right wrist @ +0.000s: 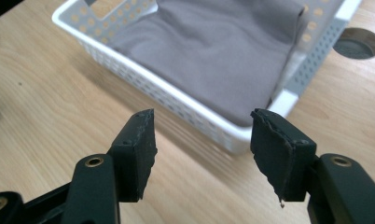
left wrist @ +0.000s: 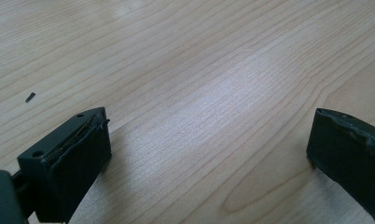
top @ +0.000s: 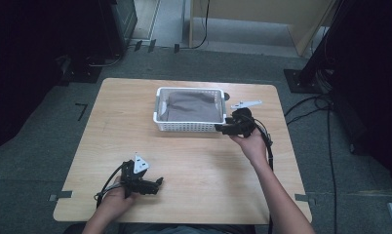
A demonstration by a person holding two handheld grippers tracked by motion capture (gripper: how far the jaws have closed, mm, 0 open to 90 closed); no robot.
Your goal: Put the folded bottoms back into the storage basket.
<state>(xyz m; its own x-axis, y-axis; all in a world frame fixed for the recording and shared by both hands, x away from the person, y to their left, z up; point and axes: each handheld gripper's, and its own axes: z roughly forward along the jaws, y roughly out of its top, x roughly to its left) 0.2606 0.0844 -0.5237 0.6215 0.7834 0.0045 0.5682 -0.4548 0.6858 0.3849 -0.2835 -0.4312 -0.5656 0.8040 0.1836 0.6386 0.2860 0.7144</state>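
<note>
Your right gripper point(right wrist: 202, 149) is hovering wide, the white perforated plastic basket point(right wrist: 195, 119) holding folded grey cloth point(right wrist: 213, 51) just ahead; your left gripper point(left wrist: 209, 154) is idling wide over bare wooden surface point(left wrist: 185, 70).

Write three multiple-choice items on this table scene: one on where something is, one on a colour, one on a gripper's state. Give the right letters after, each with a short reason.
1. Where is the grey cloth?
A. Inside the white basket
B. Flat on the table beside the basket
C. Draped over the person's forearm

2. What colour is the basket?
A. Blue
B. White
C. Black

3. How does the right gripper stand?
A. Shut on the cloth
B. Shut on the basket rim
C. Open, jaws apart just short of the basket

Answers:
1. A: the cloth lies within the basket's perforated walls in the high view and the right gripper view.
2. B: rim and walls are white in both views.
3. C: bare table and the basket's near wall show between the jaws, which hold nothing.
</note>
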